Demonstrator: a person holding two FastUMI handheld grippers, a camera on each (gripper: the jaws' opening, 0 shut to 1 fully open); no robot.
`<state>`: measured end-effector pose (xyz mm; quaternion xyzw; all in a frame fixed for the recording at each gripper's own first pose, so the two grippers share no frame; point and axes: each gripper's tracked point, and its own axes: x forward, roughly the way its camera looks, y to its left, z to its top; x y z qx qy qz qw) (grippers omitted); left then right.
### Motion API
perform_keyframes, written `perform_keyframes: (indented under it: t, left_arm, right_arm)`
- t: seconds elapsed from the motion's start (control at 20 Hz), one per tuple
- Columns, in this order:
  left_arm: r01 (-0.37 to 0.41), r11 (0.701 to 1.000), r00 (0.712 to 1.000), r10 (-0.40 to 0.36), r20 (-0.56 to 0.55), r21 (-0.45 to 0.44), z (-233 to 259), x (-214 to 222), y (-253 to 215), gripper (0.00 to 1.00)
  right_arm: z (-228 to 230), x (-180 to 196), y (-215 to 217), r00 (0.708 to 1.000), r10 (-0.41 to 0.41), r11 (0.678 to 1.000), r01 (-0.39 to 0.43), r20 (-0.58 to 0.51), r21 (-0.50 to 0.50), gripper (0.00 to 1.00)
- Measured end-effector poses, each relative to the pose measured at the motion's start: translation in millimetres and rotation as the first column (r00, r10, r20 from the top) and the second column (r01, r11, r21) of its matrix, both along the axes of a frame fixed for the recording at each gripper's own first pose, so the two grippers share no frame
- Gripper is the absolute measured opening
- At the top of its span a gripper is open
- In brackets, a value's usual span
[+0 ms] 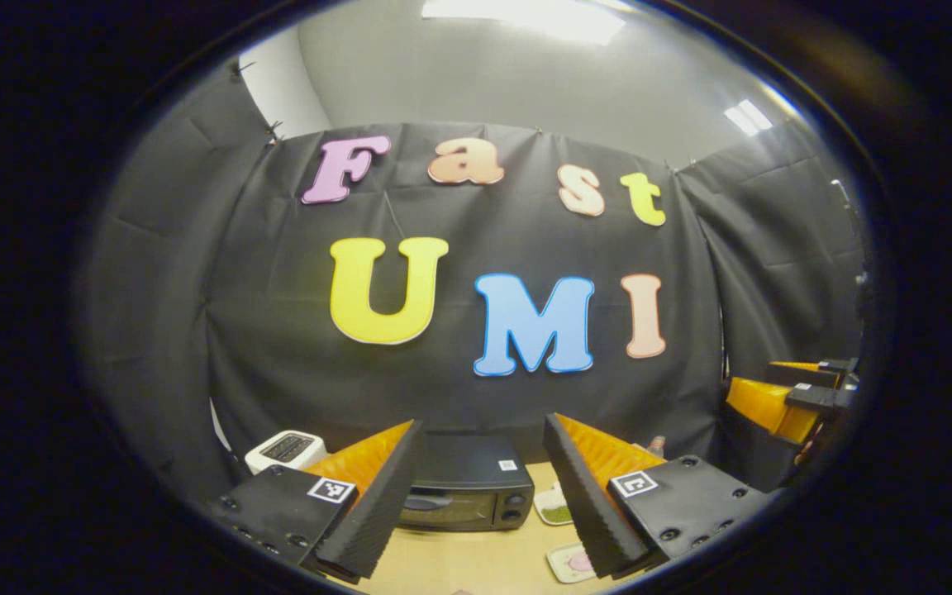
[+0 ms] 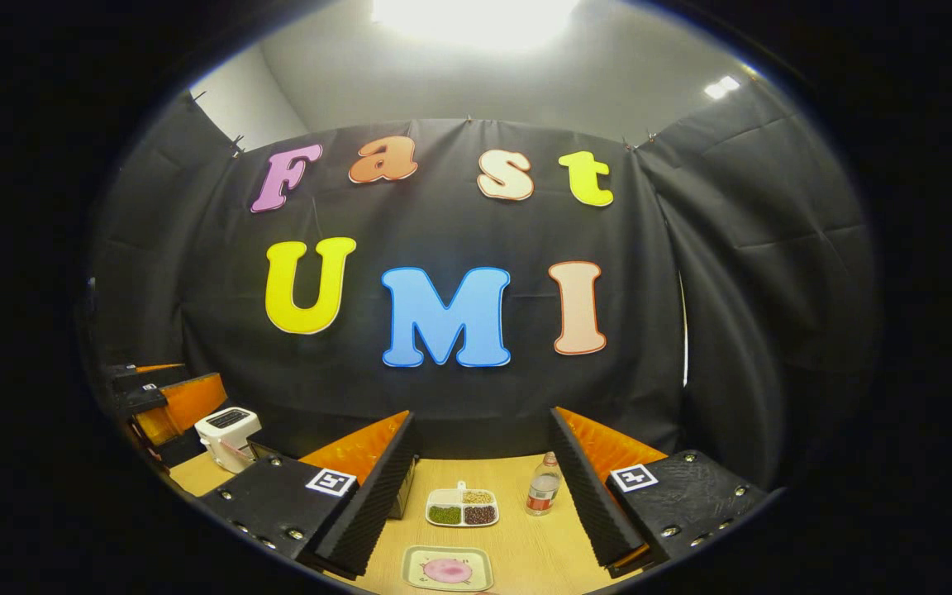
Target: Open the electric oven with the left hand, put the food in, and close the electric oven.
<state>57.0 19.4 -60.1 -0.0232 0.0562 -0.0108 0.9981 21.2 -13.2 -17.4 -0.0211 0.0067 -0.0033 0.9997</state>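
Two tools hung above the tabletop (image 2: 525,549), both spread wide and holding nothing: the left tool (image 1: 476,496) and the right tool (image 2: 484,504). One black oven (image 1: 466,494), door shut, sat at the far side between the left tool's fingers. One white toaster (image 1: 284,450) stood left of it. One plate with pink food (image 2: 447,569) lay nearest, one divided dish (image 2: 462,508) beyond it, and one bottle (image 2: 541,489) just right of that dish.
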Motion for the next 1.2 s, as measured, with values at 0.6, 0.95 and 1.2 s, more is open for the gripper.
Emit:
perform_keyframes:
  t: [0.6,0.95,1.2]
  left_arm:
    - [0.017,1.000,0.939,-0.007,-0.345,0.026,-182,102,56,1.00]
    - [-0.015,0.999,0.891,0.028,-0.454,0.032,-258,145,82,1.00]
    - [-0.003,0.996,0.883,0.043,-0.468,0.087,-276,156,84,1.00]
  right_arm:
    - [-52,15,-14,0.988,-0.057,0.998,0.057,-0.140,-0.001,0.96]
    - [-76,15,-24,0.969,-0.113,0.993,0.118,-0.219,0.012,0.96]
    - [-76,18,-32,0.962,-0.153,0.987,0.159,-0.227,0.008,0.96]
